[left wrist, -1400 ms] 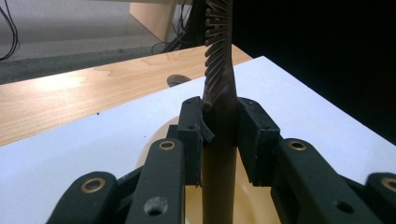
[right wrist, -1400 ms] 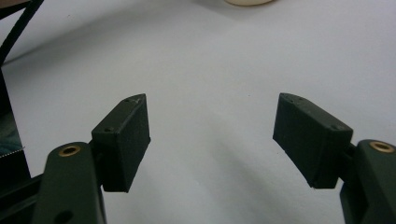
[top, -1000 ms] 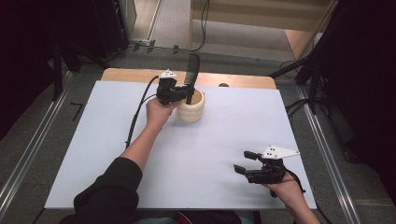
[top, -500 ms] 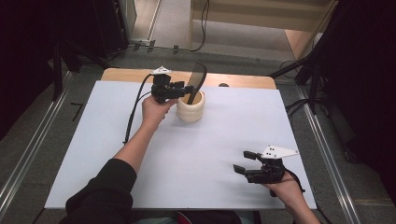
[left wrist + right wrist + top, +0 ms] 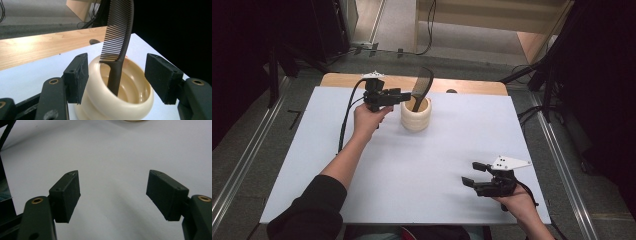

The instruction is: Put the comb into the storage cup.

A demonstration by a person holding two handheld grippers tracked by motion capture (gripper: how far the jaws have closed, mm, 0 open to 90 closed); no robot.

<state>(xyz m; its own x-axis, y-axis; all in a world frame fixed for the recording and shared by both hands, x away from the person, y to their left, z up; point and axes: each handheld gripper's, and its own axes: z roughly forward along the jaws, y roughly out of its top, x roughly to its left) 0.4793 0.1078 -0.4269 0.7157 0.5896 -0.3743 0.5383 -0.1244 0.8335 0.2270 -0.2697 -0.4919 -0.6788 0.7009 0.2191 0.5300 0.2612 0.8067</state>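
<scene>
- A dark comb (image 5: 117, 40) stands handle-down inside a cream ribbed cup (image 5: 416, 115) near the far edge of the white table (image 5: 312, 150); it leans against the rim with its teeth pointing up and away from the person.
- The left gripper (image 5: 404, 96) hangs just beside the cup, its jaws spread wide to either side of the cup's mouth and gripping nothing; in the left gripper view the comb rises between them, clear of both pads.
- Judging by how things lie, the placing looks done: the comb rests in the cup by its own weight and nothing holds it. What seems left is for the left hand (image 5: 364, 117) to draw off without knocking the comb or tipping the cup.
- The right gripper (image 5: 472, 175) sits well apart at the near right corner of the table, jaws open and empty over bare surface, apparently idle.
- The comb is stiff, matte, dark brown plastic with fine, evenly spaced teeth and a narrower rounded handle.
- The cup is glossy and smooth, with a bulging stacked-ring outside and a wide round mouth; whether it is ceramic or plastic cannot be told.
- A strip of pale wood (image 5: 472, 86) shows beyond the white sheet at the table's far edge.
</scene>
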